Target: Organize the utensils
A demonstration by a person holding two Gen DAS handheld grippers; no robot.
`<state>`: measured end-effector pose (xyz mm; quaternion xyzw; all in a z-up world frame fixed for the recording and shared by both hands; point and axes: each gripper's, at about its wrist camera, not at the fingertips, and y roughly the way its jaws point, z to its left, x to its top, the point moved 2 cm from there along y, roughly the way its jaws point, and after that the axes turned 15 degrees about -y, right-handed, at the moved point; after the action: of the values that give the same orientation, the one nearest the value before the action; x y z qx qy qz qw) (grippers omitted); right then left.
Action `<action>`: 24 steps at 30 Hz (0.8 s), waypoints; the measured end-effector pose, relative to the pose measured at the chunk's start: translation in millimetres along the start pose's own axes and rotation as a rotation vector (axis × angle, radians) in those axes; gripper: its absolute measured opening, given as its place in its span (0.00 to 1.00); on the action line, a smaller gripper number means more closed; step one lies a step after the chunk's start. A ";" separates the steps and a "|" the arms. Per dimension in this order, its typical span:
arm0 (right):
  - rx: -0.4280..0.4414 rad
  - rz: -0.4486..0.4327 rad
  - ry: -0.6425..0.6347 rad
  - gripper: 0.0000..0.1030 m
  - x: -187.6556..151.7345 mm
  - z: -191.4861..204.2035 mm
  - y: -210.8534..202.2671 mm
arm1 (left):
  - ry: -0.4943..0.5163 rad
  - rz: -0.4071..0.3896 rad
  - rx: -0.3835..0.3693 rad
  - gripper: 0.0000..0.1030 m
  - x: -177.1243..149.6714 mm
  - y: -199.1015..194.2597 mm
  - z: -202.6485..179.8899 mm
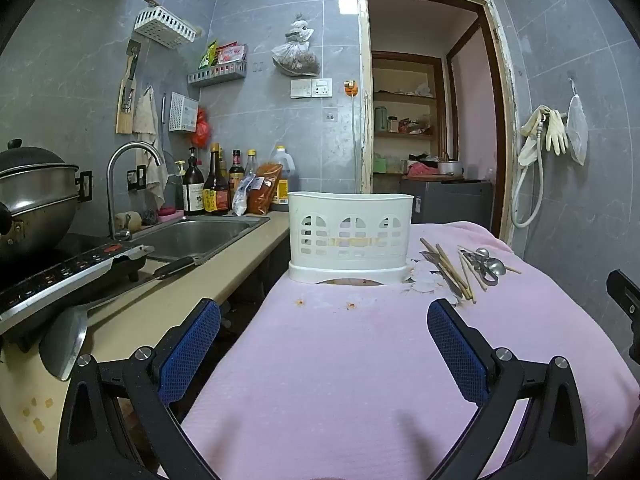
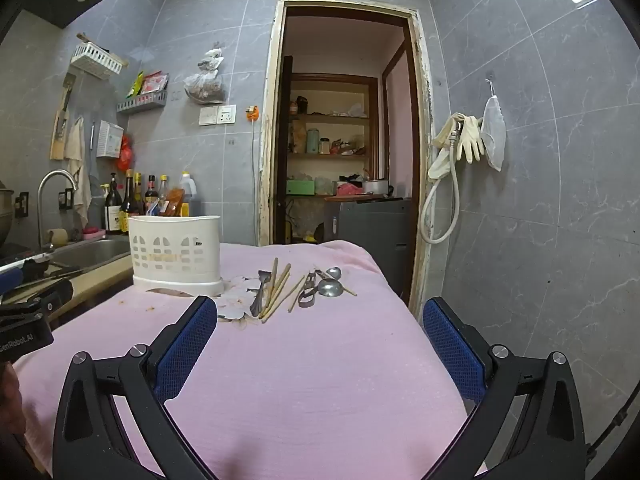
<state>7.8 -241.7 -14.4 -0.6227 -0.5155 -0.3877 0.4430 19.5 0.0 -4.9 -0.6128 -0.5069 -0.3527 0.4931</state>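
Observation:
A white slotted utensil holder [image 1: 350, 236] stands upright at the far end of a pink cloth-covered table [image 1: 360, 360]; it also shows in the right wrist view [image 2: 176, 256]. To its right lie several wooden chopsticks [image 1: 450, 270] and metal spoons [image 1: 486, 264], loose on the cloth. In the right wrist view the chopsticks [image 2: 278, 290] and spoons [image 2: 330, 284] lie ahead of my right gripper. My left gripper [image 1: 324, 320] is open and empty, above the near cloth, facing the holder. My right gripper [image 2: 320, 320] is open and empty, short of the utensils.
A counter on the left holds a steel sink [image 1: 200, 236] with a faucet [image 1: 132, 160], sauce bottles [image 1: 216, 188], a cooktop [image 1: 60, 272] with a pot [image 1: 32, 196], and a spatula [image 1: 64, 340]. A doorway [image 1: 428, 100] is behind the table. Gloves and a hose [image 1: 540, 140] hang on the right wall.

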 end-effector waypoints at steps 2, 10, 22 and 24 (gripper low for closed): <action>0.000 0.000 0.000 1.00 0.0 -0.1 -0.1 | 0.000 0.000 0.000 0.99 0.0 0.0 0.0; 0.000 -0.003 0.003 1.00 -0.1 -0.8 -0.7 | -0.001 0.003 -0.002 0.99 0.1 0.2 -0.3; -0.001 -0.003 0.002 1.00 0.1 0.1 0.4 | 0.000 0.001 -0.002 0.99 0.1 0.1 -0.5; 0.000 -0.004 0.002 1.00 0.1 0.5 0.5 | 0.000 0.001 -0.002 0.99 0.1 0.1 -0.5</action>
<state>8.4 -241.3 -14.5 -0.6214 -0.5161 -0.3893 0.4427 19.7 -0.4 -4.7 -0.6137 -0.5061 -0.3528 0.4927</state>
